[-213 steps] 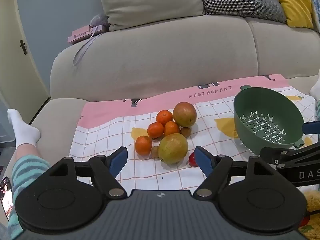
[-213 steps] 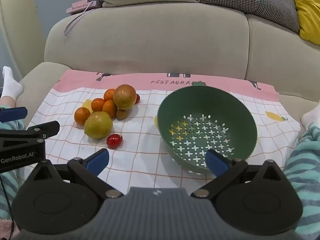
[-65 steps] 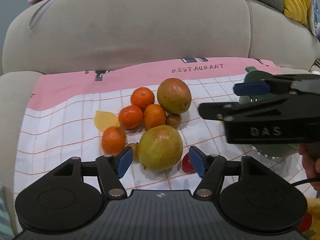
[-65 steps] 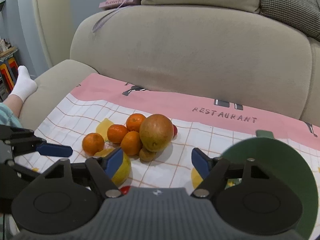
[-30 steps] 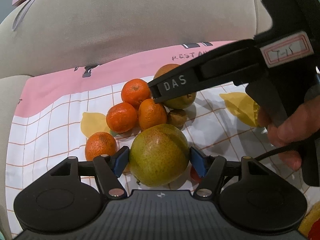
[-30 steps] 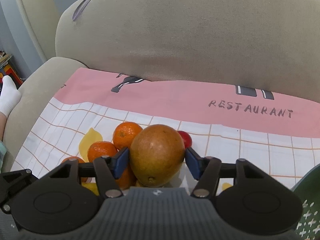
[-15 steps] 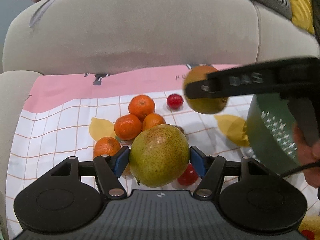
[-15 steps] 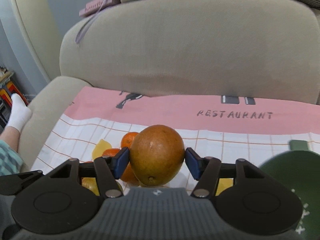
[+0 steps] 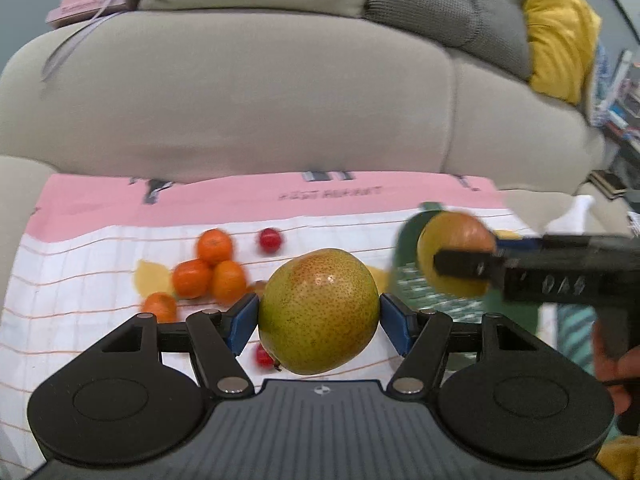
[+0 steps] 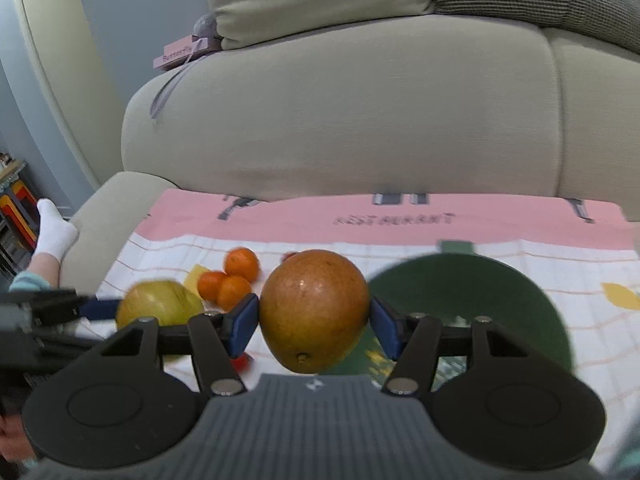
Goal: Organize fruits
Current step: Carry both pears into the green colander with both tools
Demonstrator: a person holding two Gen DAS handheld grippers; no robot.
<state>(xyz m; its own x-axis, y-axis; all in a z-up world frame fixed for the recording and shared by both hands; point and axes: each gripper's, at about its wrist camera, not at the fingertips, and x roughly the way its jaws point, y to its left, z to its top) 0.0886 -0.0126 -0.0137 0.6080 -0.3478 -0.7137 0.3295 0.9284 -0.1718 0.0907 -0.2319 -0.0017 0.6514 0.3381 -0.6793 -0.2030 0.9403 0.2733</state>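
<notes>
Pear (image 9: 318, 310) sits clamped in the left tool (image 9: 319, 322), long axis upright; right tool (image 10: 313, 320) clamps the mango (image 10: 314, 310), stem end down.

Legible in part only. On the pink border of the cloth (image 10: 400, 216), dark capitals smeared by blur in both views; a word beginning "REST" guessable, the remaining letters unreadable. On the spine of the pink book (image 10: 182, 54) lying atop the sofa arm, "Butterfly" in dark script, readable in the right wrist view; in the left wrist view too blurred. On the black side of the right claw (image 9: 460, 268), pale letters "DAS", smeared but made out in the left wrist view. No numbers or further labels readable anywhere.
</notes>
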